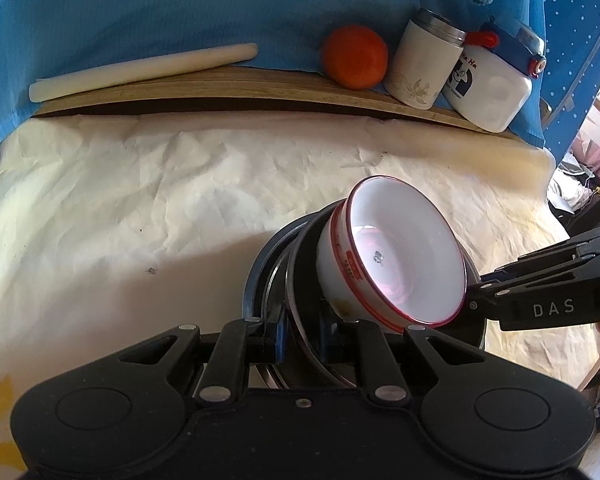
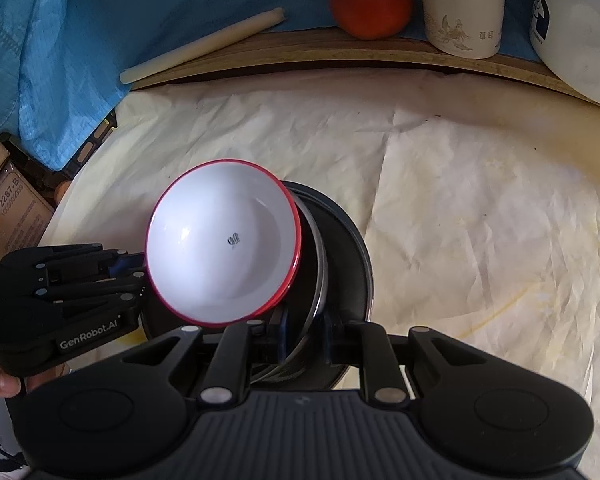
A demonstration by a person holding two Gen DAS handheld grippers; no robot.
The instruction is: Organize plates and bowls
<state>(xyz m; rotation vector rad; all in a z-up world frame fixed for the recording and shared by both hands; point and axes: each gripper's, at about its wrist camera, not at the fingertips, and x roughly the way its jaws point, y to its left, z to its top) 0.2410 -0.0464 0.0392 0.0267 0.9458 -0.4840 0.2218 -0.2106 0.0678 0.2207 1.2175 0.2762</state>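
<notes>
A white bowl with a red rim (image 1: 404,256) sits on a stack of dark plates (image 1: 300,280), and the whole stack is tilted steeply on edge above the paper-covered table. My left gripper (image 1: 302,336) is shut on the near edge of the plates. My right gripper (image 2: 304,334) is shut on the opposite edge of the same stack; the bowl (image 2: 224,240) faces its camera and the plates (image 2: 340,256) stand behind it. The right gripper also shows in the left wrist view (image 1: 476,292), and the left gripper in the right wrist view (image 2: 140,276).
A wooden ledge (image 1: 220,88) at the back carries a white rolling pin (image 1: 140,70), an orange (image 1: 354,56), a white canister (image 1: 424,64) and a white jar with a blue lid (image 1: 496,80). Crumpled white paper (image 1: 140,200) covers the table. Cardboard boxes (image 2: 8,208) stand at the left.
</notes>
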